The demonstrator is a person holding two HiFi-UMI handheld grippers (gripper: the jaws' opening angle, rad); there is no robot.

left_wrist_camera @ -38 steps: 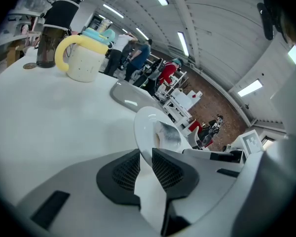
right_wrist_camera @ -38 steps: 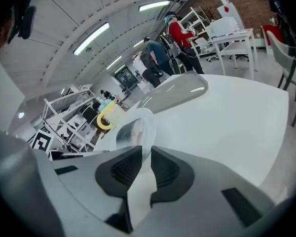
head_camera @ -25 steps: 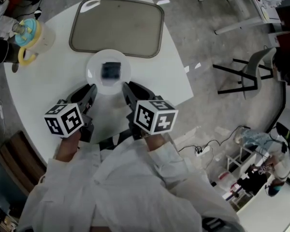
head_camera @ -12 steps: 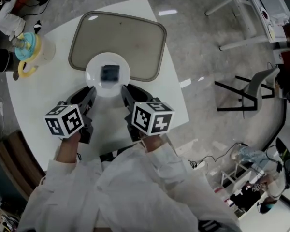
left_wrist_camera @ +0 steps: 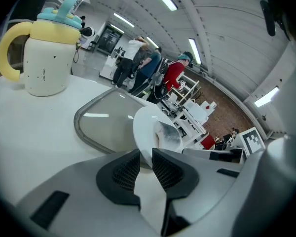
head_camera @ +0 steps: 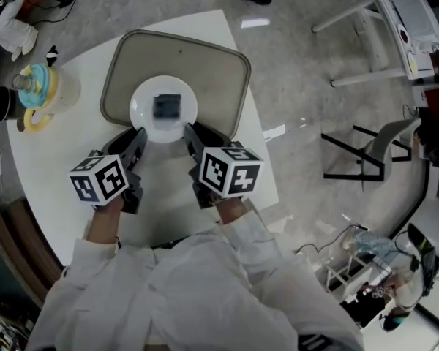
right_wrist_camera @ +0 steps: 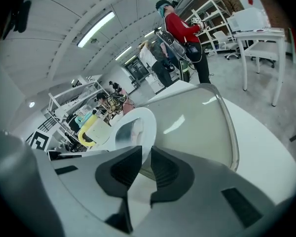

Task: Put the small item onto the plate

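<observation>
With the left gripper (head_camera: 137,139) and right gripper (head_camera: 190,134) each pinching the near rim of the round white plate (head_camera: 141,113), which bears the small dark square item (head_camera: 167,106) over the grey rectangular tray (head_camera: 208,68), uneven hands could tilt it and spill the item.

A white plate (head_camera: 184,117) sits over the near part of a grey tray (head_camera: 201,61) on a white table (head_camera: 47,159). A small dark item (head_camera: 167,106) lies in the middle of the plate. The left claw (head_camera: 137,133) meets the plate's rim on the left side, and the right claw (head_camera: 188,129) meets it on the right side. A cup (head_camera: 40,93) with a yellow handle and a blue lid stands far off to the left on the table. A chair (head_camera: 377,146) stands on the floor to the right. White sleeves (head_camera: 183,284) fill the bottom.
</observation>
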